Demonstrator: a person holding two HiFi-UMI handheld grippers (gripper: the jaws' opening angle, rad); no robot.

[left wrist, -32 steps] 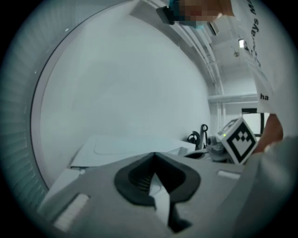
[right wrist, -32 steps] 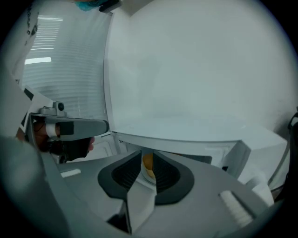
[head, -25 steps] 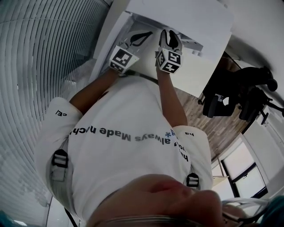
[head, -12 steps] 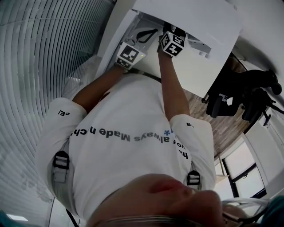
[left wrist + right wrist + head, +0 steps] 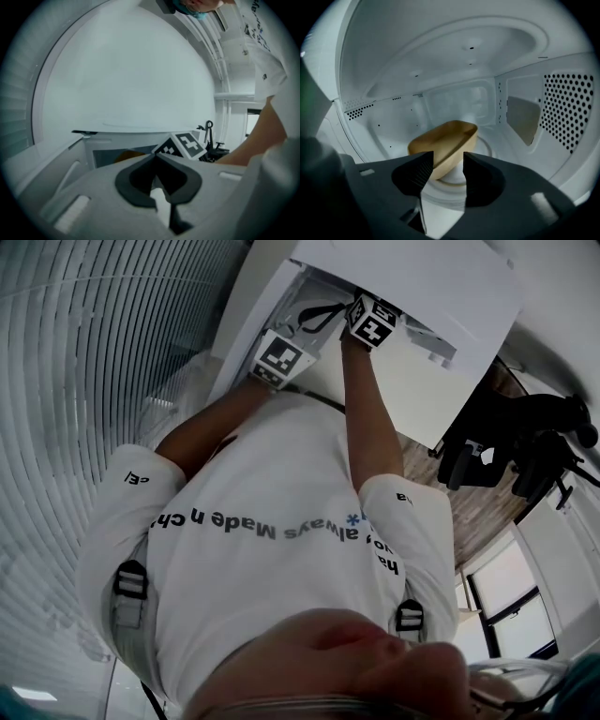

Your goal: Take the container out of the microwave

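A tan oval container (image 5: pixel 443 143) sits on the round turntable (image 5: pixel 454 187) inside the white microwave (image 5: pixel 422 277). My right gripper (image 5: pixel 444 161) reaches into the cavity. Its jaws are opening, and the container's near end lies just ahead between the fingertips (image 5: pixel 423 165), which do not press on it. In the head view only its marker cube (image 5: pixel 372 320) shows at the microwave's mouth. My left gripper (image 5: pixel 156 158) hangs outside the opening with its tips together and nothing held. From its view I see a sliver of the container (image 5: pixel 126 154) and the right gripper's cube (image 5: pixel 183 144).
The cavity has a perforated right wall (image 5: pixel 569 108) and a vented back left wall (image 5: pixel 358 111) close around the container. Slatted blinds (image 5: pixel 84 352) stand to the left. A dark office chair (image 5: pixel 525 442) stands on wooden floor to the right.
The right gripper has pushed forward and down into the microwave, its cube now at the opening. The left gripper has hardly moved.
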